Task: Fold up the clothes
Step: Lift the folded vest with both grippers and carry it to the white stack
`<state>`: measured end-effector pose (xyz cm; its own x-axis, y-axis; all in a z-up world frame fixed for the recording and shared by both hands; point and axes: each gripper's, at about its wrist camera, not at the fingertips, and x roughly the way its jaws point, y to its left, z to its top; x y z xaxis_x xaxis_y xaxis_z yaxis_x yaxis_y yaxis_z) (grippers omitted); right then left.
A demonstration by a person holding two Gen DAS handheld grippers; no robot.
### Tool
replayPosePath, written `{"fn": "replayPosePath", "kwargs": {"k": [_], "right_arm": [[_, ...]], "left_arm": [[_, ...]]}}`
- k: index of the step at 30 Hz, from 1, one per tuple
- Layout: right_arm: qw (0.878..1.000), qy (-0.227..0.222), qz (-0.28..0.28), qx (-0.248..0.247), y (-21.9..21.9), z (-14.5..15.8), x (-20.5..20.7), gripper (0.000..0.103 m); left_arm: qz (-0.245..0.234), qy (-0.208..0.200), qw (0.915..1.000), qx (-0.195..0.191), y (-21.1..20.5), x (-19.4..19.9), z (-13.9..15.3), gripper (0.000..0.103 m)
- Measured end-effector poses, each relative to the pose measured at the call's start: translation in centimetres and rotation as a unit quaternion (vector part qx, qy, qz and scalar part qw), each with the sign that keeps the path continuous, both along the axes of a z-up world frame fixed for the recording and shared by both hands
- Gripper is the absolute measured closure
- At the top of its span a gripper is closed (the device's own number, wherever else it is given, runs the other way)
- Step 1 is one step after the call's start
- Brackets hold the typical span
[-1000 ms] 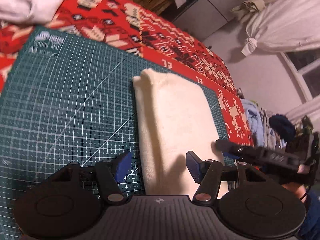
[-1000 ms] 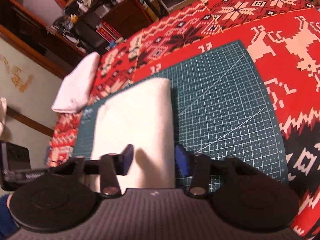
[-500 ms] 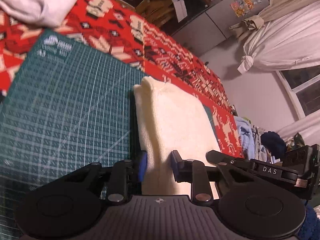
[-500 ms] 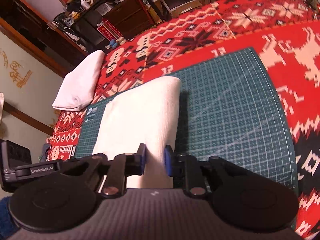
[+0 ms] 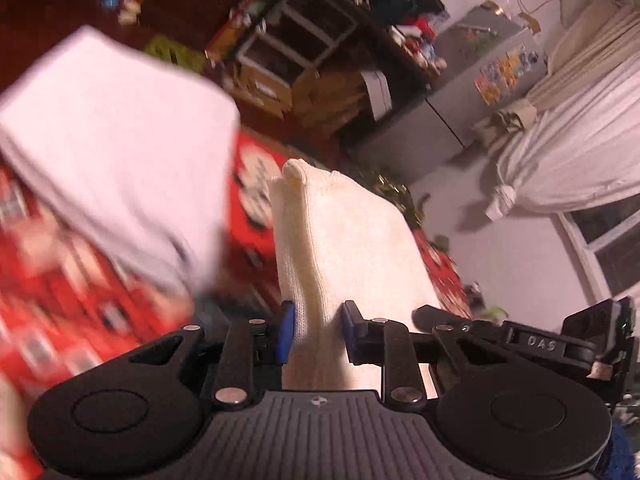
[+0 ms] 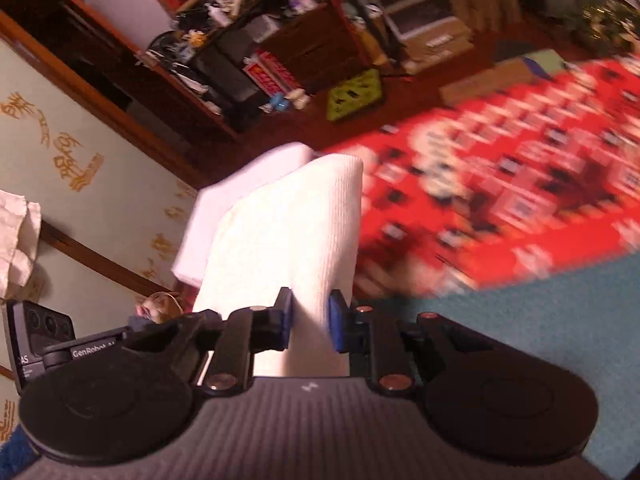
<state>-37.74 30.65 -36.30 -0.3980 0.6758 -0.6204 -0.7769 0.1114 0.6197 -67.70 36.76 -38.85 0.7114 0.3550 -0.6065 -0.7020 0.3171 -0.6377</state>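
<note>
The folded cream knitted garment [image 5: 348,248], a compact rectangle, looks finished and awaits stacking, since the left tool [image 5: 316,330] and right tool [image 6: 310,320] each pinch its near edge and, unlike a second ago when they hung spread over it, carry it off the green cutting mat [image 6: 540,320] toward the folded white cloth [image 5: 108,148] lying on the red patterned cover [image 6: 500,184].

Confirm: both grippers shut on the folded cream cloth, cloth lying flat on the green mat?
Not quite. Both the left gripper and the right gripper are shut on the cloth, but it is not lying flat on the mat. It is lifted clear and held up between the grippers. The right wrist view shows this: the mat sits apart, to the right of the raised cloth.
</note>
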Motion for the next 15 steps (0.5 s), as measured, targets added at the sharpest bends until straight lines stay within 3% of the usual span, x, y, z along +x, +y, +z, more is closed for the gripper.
{"fn": "replayPosePath", "kwargs": {"k": [8,15], "right_arm": [[1.000,0.021,0.008,0.019,13.9,0.1,-8.4,0.082],[1.000,0.008,0.012,0.021,22.3,-2.9,-14.1,0.082]], "left_arm": [[0.028,0.057,0.9960,0.063,12.1,-7.0,2.3,0.079],[0.059,0.082,0.9913,0.085,18.4,-11.3,0.3,0.079]]}}
